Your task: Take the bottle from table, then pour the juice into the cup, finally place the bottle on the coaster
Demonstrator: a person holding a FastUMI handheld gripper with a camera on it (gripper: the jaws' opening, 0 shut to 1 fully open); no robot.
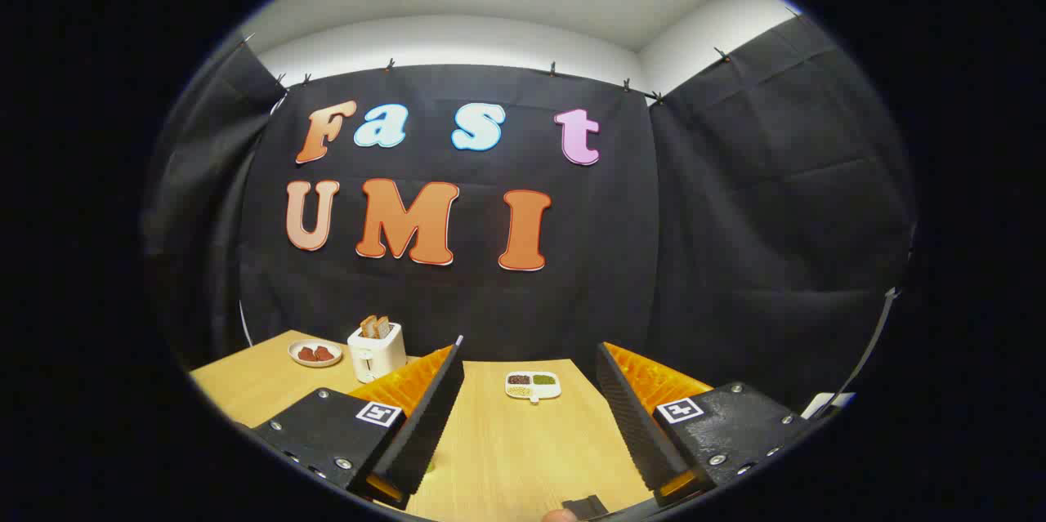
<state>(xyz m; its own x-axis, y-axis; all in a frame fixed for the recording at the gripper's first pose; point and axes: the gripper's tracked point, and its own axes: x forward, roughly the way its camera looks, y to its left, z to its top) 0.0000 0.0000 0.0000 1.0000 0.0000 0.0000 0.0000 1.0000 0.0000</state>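
Observation:
My gripper [529, 359] is held above the wooden table [507, 448], open, with a wide gap and nothing between its fingers. The two fingers [429, 416] frame a bare stretch of tabletop. A small green sliver [429, 466] peeks out beside the left finger; I cannot tell what it is. A dark flat object [587, 506] lies at the near table edge below the fingers, partly cut off.
Beyond the fingers lies a small white divided dish [533, 385] with dark and green fillings. Farther left stand a white toaster [377, 350] with bread slices and a plate [315, 354] holding reddish pieces. Black cloth walls close the booth behind and to the right.

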